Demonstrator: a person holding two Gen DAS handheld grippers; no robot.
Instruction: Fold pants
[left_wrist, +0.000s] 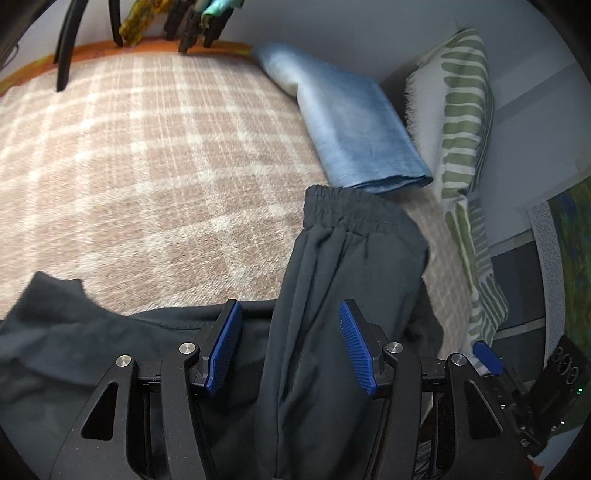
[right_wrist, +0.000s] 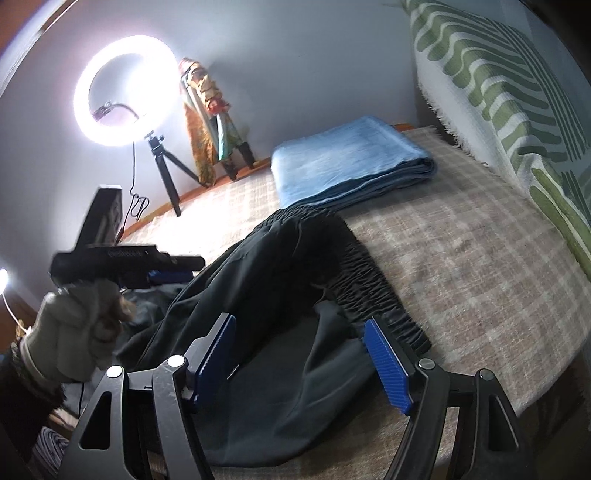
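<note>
While the dark pants (left_wrist: 332, 280) lie bunched on the bed (left_wrist: 147, 166), long axis running ahead between both open tools, left tool (left_wrist: 290, 347) and right tool (right_wrist: 299, 354) grip nothing.

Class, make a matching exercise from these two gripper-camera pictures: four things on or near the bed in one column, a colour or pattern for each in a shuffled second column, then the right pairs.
Things:
1. pants
2. folded cloth
3. pillow
4. blanket

Looks:
A. white with green stripes
B. light blue
C. beige and white checks
D. dark, with a gathered waistband

Pairs: 1-D, 2-B, 3-A, 4-C
</note>
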